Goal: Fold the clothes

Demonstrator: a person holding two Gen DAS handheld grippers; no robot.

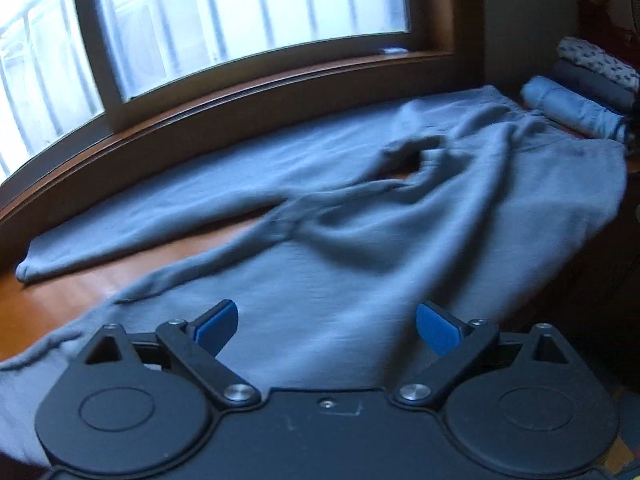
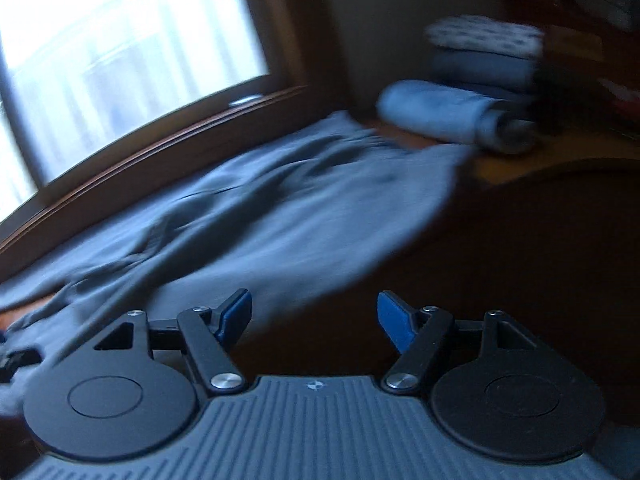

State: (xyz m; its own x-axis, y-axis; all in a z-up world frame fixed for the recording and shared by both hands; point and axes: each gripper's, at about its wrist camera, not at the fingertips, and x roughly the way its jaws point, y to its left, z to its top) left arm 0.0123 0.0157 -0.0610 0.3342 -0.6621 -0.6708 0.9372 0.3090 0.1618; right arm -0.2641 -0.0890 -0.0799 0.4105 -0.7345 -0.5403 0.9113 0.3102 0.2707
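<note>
Both claws, left claw (image 1: 327, 327) and right claw (image 2: 315, 320), are held wide open and empty, grey sweatpants (image 1: 360, 216) left unfolded, folded stack (image 1: 592, 84) already done

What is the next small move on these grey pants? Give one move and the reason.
Probably bring the left gripper down onto the near leg of the grey pants and pinch its cuff end. Both grippers are open and empty, and the pants lie spread and unfolded on the wooden surface, legs splayed apart.
</note>
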